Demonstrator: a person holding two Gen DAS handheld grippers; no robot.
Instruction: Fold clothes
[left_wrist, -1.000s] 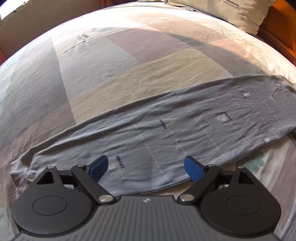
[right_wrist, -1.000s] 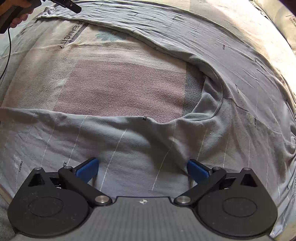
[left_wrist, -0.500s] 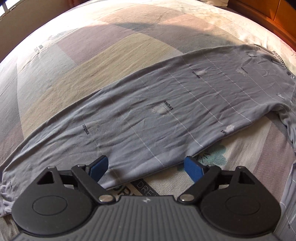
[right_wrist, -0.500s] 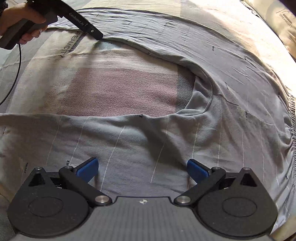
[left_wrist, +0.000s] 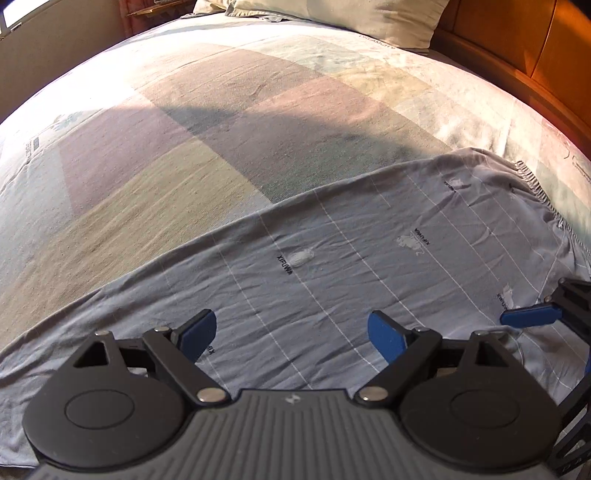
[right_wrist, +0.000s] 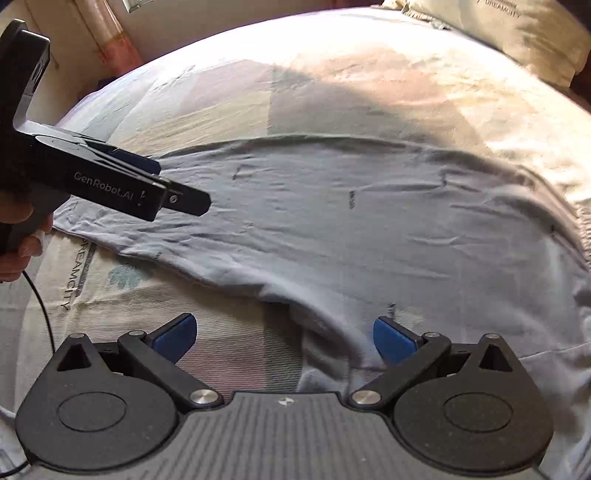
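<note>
1. A grey garment (left_wrist: 332, 266) lies spread flat across a patchwork bedsheet (left_wrist: 184, 147), pillow (left_wrist: 369, 18) at the far end.
2. The left gripper (left_wrist: 291, 332) hangs over the cloth, jaws wide, nothing between them.
3. The right gripper (right_wrist: 284, 336) hangs over the garment's near edge, jaws spread, gripping nothing.
4. A hand (right_wrist: 18, 236) holds the left tool.

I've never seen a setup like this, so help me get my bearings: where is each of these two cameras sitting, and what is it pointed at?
Left wrist: sits on the left gripper, looking down along its open blue fingers at the grey garment on the bed.
Right wrist: sits on the right gripper, also open, facing the garment's crotch; a hand shows, holding the left gripper.
Shared: the garment, bed, pillow, and each other's gripper.
</note>
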